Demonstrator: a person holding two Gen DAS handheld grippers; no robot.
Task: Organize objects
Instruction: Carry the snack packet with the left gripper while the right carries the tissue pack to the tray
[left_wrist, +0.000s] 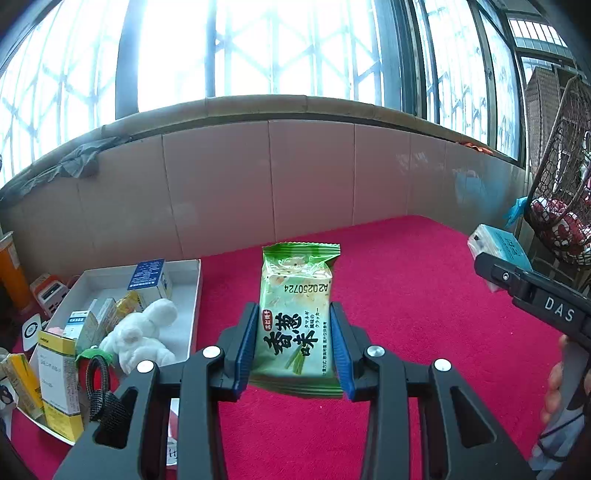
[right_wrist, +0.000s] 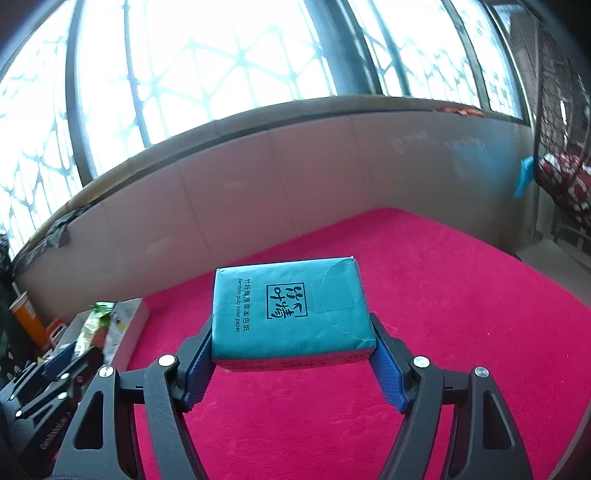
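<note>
Both claws loaded. My left claw (left_wrist: 294, 343) pinches a green cracker packet (left_wrist: 295, 317) by its two long sides, blue pads pressed flat against the wrapper, packet lifted above the red tabletop (left_wrist: 424, 295). My right claw (right_wrist: 293, 354) clamps a teal tissue pack (right_wrist: 291, 314) across its width, also held off the cloth; seen from the left wrist it hangs out toward the tabletop's right edge. The white tray (left_wrist: 192, 295) sits at the left edge of the tabletop, near the back wall, already crowded: small medicine boxes (left_wrist: 147, 277), a yellow-and-white box (left_wrist: 59, 369), a white plush toy (left_wrist: 140, 336). Judging by that, the step in hand is carrying both items over to the tray. To do it well: bring the left one first, since it is nearer; aim for the bare strip along the tray's far right side; lower until the packet touches before letting go, because crackers break if dropped or squeezed harder. Keep the right one back so the claws do not cross. The tissue pack is soft and bulky, so it probably needs to lie flat on top or beside the plush toy. Writing read: packet stamped "A20250724", large Chinese characters plus small Japanese script; tissue pack says "Bamboo pulp color paper"; right claw's body marked "DAS".
</note>
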